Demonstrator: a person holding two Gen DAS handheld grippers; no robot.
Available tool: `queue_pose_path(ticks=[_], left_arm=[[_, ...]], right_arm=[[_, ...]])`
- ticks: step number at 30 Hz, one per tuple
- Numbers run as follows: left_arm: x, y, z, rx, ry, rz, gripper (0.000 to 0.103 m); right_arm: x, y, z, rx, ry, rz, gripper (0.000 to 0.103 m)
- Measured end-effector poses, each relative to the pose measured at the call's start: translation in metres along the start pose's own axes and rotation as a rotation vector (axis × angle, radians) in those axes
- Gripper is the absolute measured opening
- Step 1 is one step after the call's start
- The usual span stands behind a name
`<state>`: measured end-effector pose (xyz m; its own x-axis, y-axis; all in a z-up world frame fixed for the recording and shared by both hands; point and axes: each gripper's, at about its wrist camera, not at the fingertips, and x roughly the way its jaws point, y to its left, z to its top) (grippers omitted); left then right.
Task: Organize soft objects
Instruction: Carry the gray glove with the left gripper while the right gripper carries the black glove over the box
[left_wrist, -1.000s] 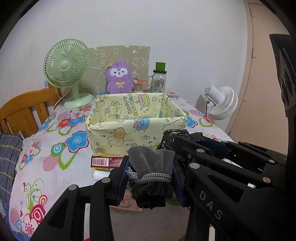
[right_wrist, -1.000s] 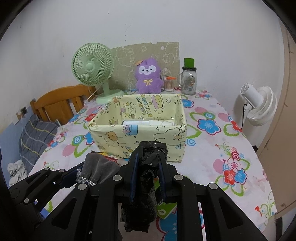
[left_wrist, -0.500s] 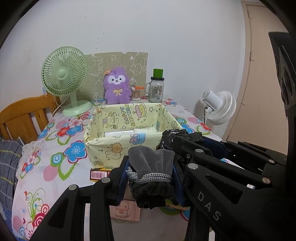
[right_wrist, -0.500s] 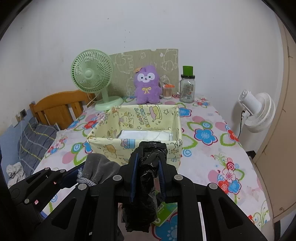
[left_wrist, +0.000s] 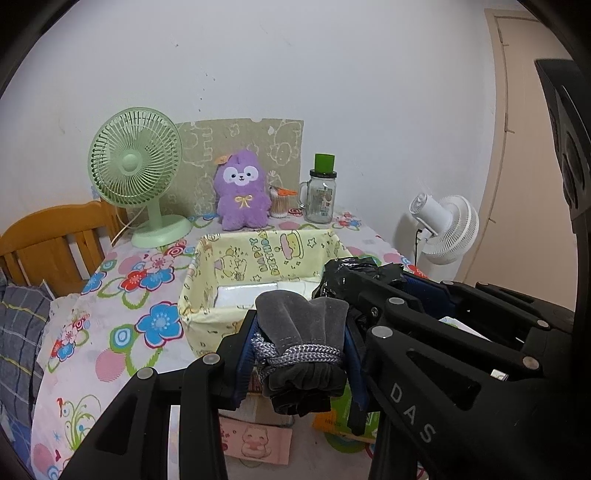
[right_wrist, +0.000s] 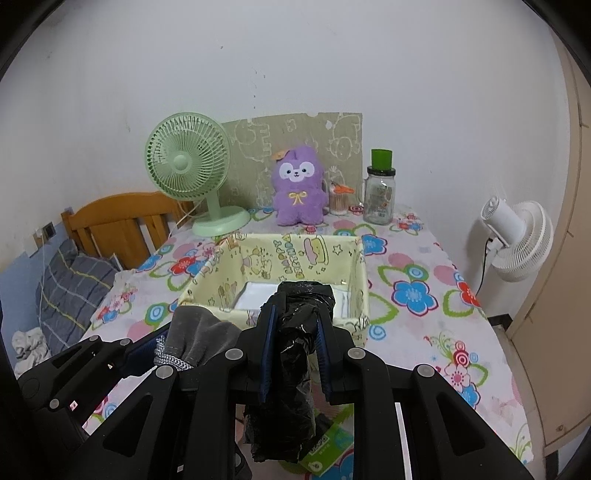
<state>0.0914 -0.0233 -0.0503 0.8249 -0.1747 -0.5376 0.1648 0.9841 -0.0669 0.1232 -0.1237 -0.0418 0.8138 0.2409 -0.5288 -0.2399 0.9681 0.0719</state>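
My left gripper (left_wrist: 301, 343) is shut on a grey velvet drawstring pouch (left_wrist: 301, 325), held above the table in front of the yellow cartoon fabric basket (left_wrist: 207, 266). My right gripper (right_wrist: 295, 332) is shut on a crumpled black plastic bag (right_wrist: 295, 354), also held just before the basket (right_wrist: 207, 280). The basket holds flat white items (right_wrist: 255, 295). The pouch also shows in the right wrist view (right_wrist: 199, 332), and the black bag in the left wrist view (left_wrist: 351, 269). The two grippers sit side by side, close together.
A green desk fan (right_wrist: 192, 170), purple plush toy (right_wrist: 299, 188), cotton-swab jar (right_wrist: 340, 199) and glass jar with green lid (right_wrist: 380, 195) stand behind the basket. Small boxes (left_wrist: 255, 439) and a green packet (right_wrist: 328, 443) lie under the grippers. A white fan (right_wrist: 517, 236) stands right, a wooden bed frame (right_wrist: 114, 218) left.
Both grippers have risen and pulled back a little with their loads still held. The basket's inside now shows more, and it sits lower and farther in both views.
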Motion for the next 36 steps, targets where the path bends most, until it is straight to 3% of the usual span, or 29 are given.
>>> queue_pose_path(ticks=[36], left_arm=[[0.041, 0.014, 0.046, -0.015, -0.026, 0.023, 0.043]], right_arm=[[0.044, -0.010, 0.044, 0.013, -0.025, -0.023, 0.023]])
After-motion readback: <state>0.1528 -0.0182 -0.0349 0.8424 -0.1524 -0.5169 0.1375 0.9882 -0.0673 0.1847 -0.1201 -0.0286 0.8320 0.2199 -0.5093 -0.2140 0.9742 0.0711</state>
